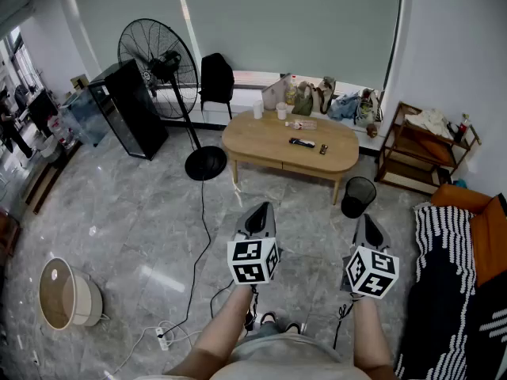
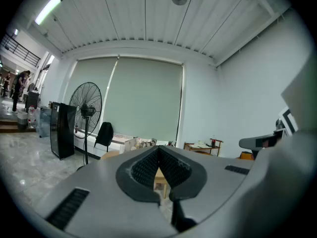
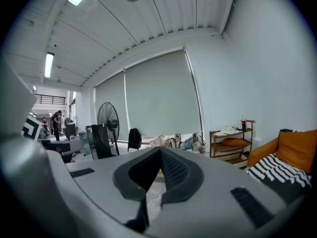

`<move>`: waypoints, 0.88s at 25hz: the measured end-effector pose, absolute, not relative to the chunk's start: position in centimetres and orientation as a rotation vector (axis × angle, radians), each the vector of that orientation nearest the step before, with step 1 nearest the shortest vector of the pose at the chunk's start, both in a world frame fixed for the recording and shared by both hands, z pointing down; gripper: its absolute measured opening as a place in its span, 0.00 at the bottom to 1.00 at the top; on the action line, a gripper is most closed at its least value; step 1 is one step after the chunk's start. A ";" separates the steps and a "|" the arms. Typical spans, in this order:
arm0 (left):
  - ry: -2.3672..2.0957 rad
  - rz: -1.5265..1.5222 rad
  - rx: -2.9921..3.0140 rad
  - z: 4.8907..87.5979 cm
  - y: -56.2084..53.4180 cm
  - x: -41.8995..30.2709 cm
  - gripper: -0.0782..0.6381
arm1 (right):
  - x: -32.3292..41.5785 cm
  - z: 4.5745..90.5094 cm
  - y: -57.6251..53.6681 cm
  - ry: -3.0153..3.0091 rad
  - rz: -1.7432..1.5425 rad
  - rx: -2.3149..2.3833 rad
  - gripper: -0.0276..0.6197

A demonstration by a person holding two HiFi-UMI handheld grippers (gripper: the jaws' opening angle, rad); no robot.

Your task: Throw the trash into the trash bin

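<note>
Standoff position: left tongs [image 1: 261, 210] and right tongs [image 1: 367, 223] ride near level ahead of the person, both clenched on nothing, likely carried idle until a reach begins. Black mesh trash bin [image 1: 358, 197] stands on the floor just beside the right end of the oval light-wood desk [image 1: 261, 146], handy for anything cleared off it. Small items sit on the desk, among them white cups [image 1: 257, 110] and a dark flat bar [image 1: 302, 142]; which counts as trash, cannot tell. Grey marble floor [image 1: 142, 212] ahead lies open; black pedestal fan [image 1: 205, 165] and its cable crowd the left, black-and-white striped throw [image 1: 444, 267] hems the right.

Glossy stone floor [image 1: 142, 212], matt wooden table [image 1: 265, 142], mesh bin [image 1: 358, 197].
</note>
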State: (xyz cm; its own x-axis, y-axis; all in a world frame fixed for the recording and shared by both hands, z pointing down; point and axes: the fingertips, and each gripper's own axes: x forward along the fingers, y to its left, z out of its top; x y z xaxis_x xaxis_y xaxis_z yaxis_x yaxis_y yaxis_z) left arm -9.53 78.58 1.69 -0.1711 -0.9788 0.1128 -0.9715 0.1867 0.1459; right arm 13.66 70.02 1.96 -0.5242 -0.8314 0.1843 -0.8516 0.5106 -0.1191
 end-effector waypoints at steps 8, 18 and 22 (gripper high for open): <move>-2.277 -0.057 1.895 1.9 78.1 -10.1 0.13 | 13.5 2.0 69.6 -2.655 0.306 1.509 0.05; -2.240 -0.080 1.957 1.8 77.9 -9.6 0.13 | 13.5 2.4 69.8 -2.643 0.309 1.526 0.05; -2.234 -0.065 1.965 1.5 77.5 -9.8 0.13 | 13.4 2.4 69.6 -2.636 0.313 1.535 0.05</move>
State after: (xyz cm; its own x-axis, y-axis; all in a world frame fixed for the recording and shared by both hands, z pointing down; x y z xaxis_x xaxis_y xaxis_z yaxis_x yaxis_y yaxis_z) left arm -9.77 77.54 1.48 -0.1202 -0.9881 0.0955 -0.9810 0.1330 0.1416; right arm 13.42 69.63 2.37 -0.4966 -0.8518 0.1667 -0.8672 0.4786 -0.1375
